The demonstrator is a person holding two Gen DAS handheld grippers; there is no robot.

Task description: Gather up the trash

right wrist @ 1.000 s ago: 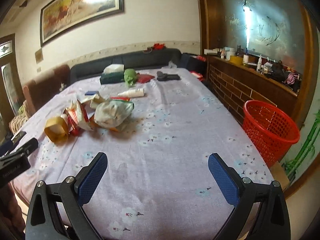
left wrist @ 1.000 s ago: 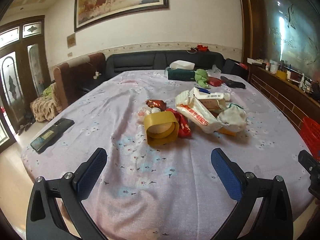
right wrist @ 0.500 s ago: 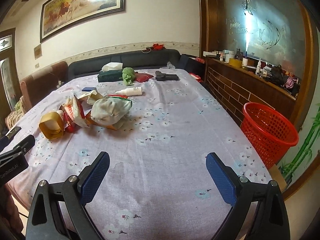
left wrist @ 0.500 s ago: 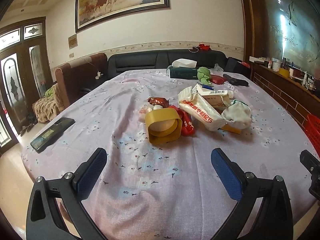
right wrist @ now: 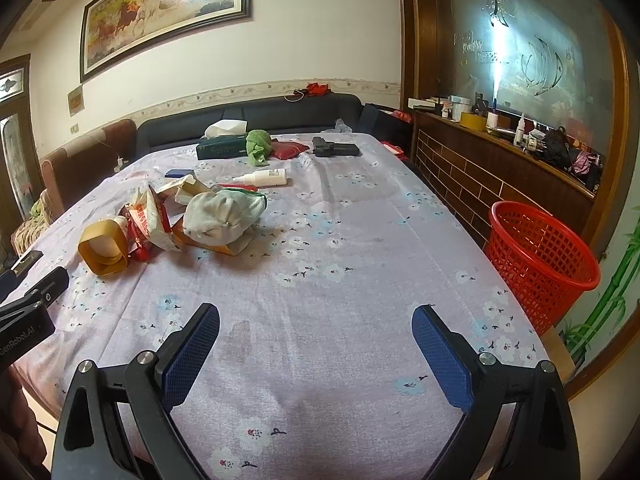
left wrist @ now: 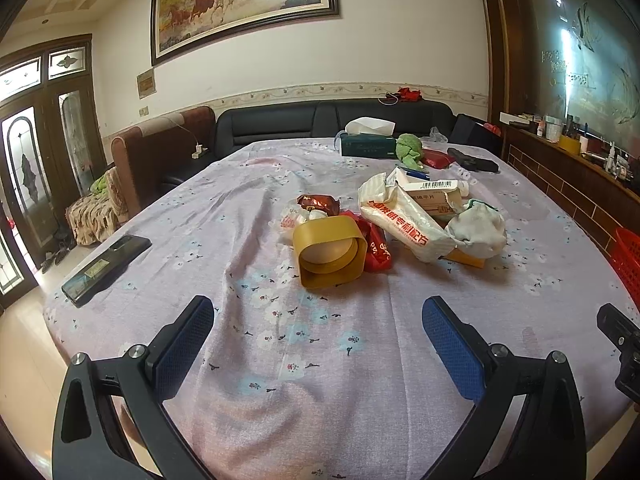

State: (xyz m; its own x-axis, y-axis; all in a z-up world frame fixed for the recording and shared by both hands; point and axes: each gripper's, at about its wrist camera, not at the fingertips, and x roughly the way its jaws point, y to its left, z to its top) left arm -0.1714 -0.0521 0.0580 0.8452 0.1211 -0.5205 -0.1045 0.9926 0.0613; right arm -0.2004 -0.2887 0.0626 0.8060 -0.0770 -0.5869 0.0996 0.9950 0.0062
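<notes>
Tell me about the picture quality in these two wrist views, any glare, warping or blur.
Left wrist view: strong fisheye bending, dark vignette corners; glare washes out the framed painting and streaks the glass panel; the trash pile is sharp. Right wrist view: same warping; a bright streak on the glass panel; the red basket is clear. No motion blur in either.

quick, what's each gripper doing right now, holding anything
Left gripper: open, holding nothing, above the floral purple tablecloth.
Right gripper: open, holding nothing, above the same cloth.
</notes>
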